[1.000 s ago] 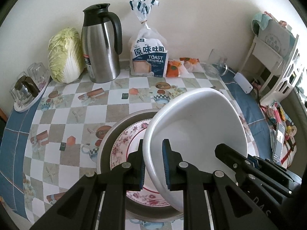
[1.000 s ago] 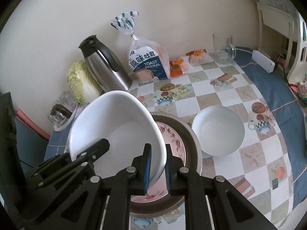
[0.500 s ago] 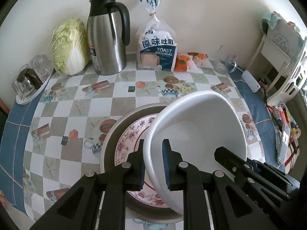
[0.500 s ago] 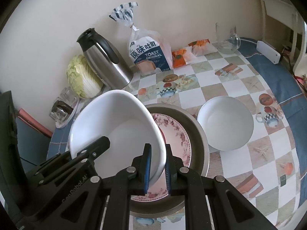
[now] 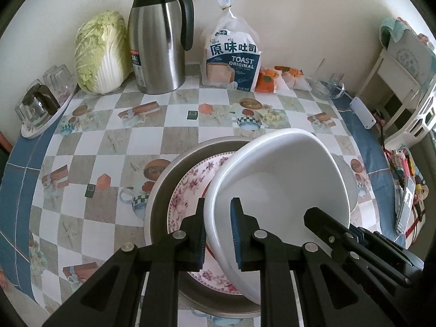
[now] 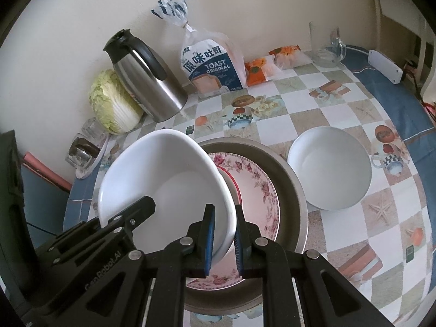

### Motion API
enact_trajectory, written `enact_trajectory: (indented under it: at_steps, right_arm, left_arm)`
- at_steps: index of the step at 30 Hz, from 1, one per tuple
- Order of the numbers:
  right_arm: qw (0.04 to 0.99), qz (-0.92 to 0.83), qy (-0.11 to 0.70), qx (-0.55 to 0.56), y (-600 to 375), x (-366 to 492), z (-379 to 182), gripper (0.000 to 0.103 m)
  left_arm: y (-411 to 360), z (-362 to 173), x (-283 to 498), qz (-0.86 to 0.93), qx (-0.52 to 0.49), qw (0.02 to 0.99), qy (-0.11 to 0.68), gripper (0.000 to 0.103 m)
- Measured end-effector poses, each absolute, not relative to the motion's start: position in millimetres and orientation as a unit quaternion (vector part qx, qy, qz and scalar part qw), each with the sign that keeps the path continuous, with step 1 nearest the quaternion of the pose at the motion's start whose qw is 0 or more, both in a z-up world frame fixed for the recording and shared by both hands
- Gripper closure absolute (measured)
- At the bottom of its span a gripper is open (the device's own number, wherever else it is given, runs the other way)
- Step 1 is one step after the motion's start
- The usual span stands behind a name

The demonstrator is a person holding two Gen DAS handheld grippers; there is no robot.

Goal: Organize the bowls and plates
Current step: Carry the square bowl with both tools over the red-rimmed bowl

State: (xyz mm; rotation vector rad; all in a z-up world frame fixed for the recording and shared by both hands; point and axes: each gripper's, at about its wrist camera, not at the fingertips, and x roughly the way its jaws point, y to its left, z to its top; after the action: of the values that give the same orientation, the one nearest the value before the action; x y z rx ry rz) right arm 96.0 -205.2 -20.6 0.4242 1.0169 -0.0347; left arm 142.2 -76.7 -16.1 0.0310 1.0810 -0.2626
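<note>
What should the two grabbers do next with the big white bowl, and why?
Probably lower it gently onto the flowered plate. Both the left gripper and right gripper pinch the big white bowl by its rim, tilted just above that plate in the metal pan.

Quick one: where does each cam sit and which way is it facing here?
Left wrist view: on the left gripper, looking steeply down along its jaws at the big white bowl, whose left rim they clamp; the right gripper shows lower right.
Right wrist view: on the right gripper, same downward slant, clamping the bowl's right rim; the left gripper shows lower left.
Both share: the floral plate in the metal pan, thermos, toast bag.
</note>
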Motion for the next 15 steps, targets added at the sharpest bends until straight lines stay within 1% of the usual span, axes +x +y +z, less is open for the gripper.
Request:
enact_trajectory:
  at_steps: [15]
  right_arm:
    - [0.852,-0.028,0.487,0.191,-204.3,98.9,-26.0,0.089]
  left_arm:
    - [-78.8,-23.9,146.1,-0.125,0.016,0.842,0.525,0.086]
